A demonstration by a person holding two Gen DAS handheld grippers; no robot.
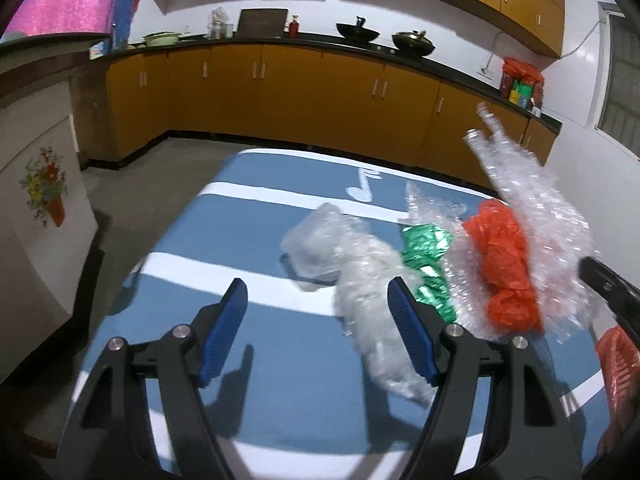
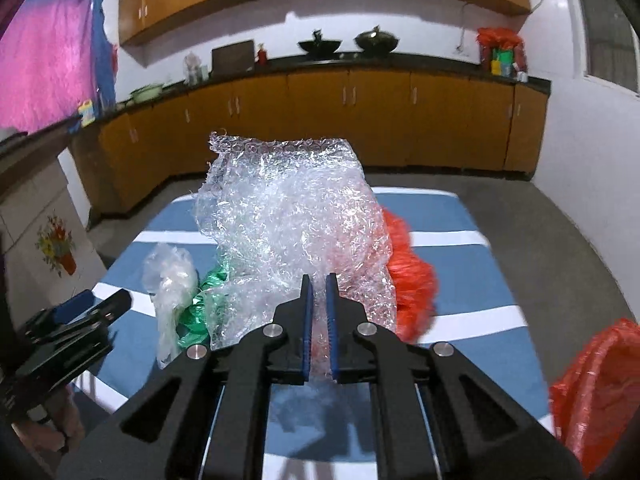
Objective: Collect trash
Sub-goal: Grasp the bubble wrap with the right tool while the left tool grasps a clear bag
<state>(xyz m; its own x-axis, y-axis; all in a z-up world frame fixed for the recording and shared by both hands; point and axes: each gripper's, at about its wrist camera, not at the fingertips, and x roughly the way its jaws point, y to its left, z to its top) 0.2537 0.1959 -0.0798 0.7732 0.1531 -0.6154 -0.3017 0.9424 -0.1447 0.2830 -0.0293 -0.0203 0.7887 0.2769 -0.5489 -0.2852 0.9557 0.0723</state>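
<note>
Right gripper point(image 2: 319, 304) clamped on bubble wrap point(image 2: 288, 216); left gripper point(image 1: 318, 316) apart, empty; snagged red bag point(image 2: 412, 276) at 3 o'clock may drop off the table point(image 2: 460, 216).

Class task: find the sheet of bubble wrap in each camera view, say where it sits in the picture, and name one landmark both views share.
Left wrist view: the bubble wrap rises at right, behind the red bag.
Right wrist view: it fills the centre, pinched by the right gripper.
Shared landmark: the green foil wrapper beside it on the blue table.
</note>
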